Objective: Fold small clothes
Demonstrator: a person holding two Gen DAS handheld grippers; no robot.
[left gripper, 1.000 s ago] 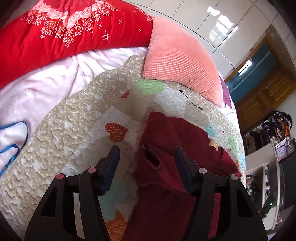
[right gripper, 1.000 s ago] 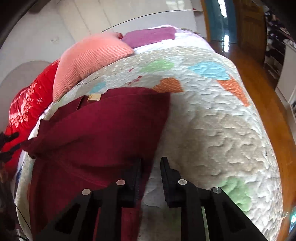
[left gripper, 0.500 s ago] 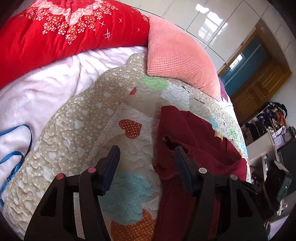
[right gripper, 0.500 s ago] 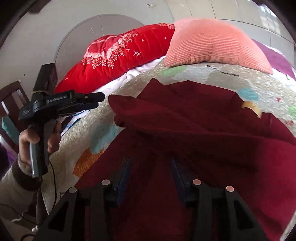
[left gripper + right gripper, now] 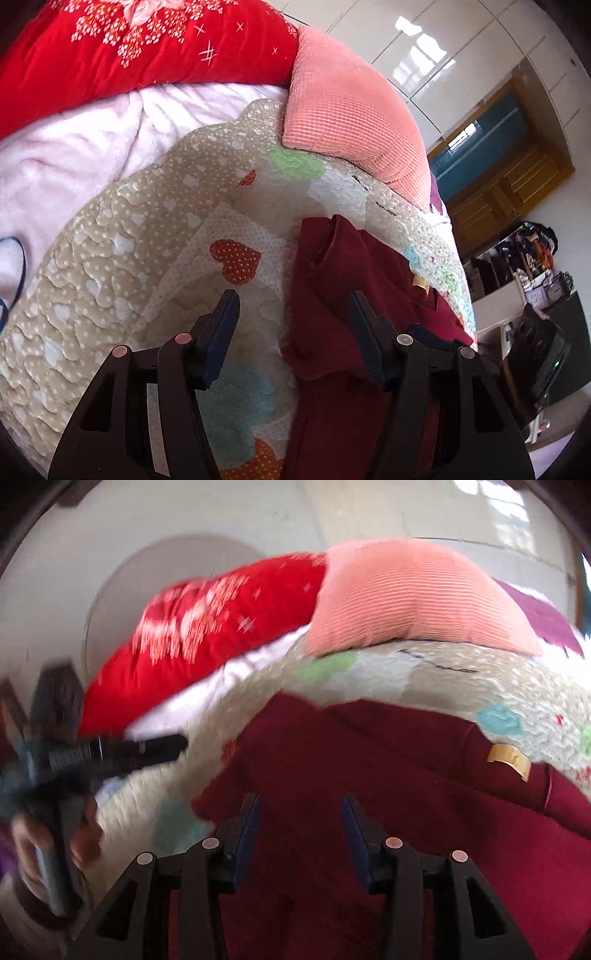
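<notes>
Left gripper (image 5: 293, 314): jaws stand apart, moderately wide, nothing pinched. Between its fingers mostly bare quilt (image 5: 122, 236), plus the left edge of the maroon garment (image 5: 332, 295) reaching into the gap from the right. The right finger (image 5: 364, 332) sits over the garment's edge; whether the pad touches cloth cannot be told. The left finger hangs over quilt only, near a red dotted heart patch (image 5: 236, 260).

Right gripper (image 5: 300, 823): jaws part-open, a narrower gap than the left one, no fold pressed between the pads. It hangs over the garment's middle, with maroon cloth filling the whole gap and the view below; touching or just above, unclear. This view is motion-blurred.

The garment lies spread on the quilt, with a folded-over layer along its top and left side and a sleeve opening at the upper left corner. A tan label (image 5: 509, 762) shows at the neckline, to the right of the right gripper.

In the right wrist view the left gripper shows at far left, held by a hand (image 5: 48, 845) with a pale sleeve, pointing toward the garment's left edge.

Beyond the garment: a salmon ribbed pillow (image 5: 347, 110) at the head of the quilt, a red floral blanket (image 5: 129, 48) beside it, and a pale pink fleece sheet (image 5: 74, 147) under the quilt's edge. Far right, wooden cabinets (image 5: 509, 192) and cluttered shelves (image 5: 524, 266).
</notes>
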